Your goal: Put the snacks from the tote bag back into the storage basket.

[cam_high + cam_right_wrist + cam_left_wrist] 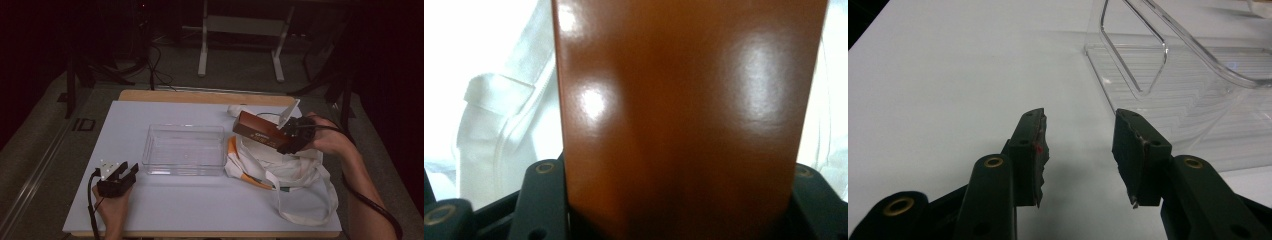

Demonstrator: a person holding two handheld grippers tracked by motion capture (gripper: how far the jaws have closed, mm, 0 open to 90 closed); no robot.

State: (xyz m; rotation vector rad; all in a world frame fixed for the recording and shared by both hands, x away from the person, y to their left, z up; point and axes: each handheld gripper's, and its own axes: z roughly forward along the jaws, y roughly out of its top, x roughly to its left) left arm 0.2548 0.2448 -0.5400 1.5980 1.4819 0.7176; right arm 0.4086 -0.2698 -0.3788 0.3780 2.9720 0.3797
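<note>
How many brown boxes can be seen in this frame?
1. The brown box is clamped in the right gripper, held above the white tote bag, right of the clear bin. More could be hidden inside the bag.

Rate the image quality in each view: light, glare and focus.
High view: dim, dark surroundings, the white table lit evenly, slightly soft. Left gripper view: bright and fairly sharp, the open left gripper casting a faint shadow, reflections on the clear tray. Right gripper view: the brown box very close, blurred, with glare patches; the white bag behind is overexposed.
</note>
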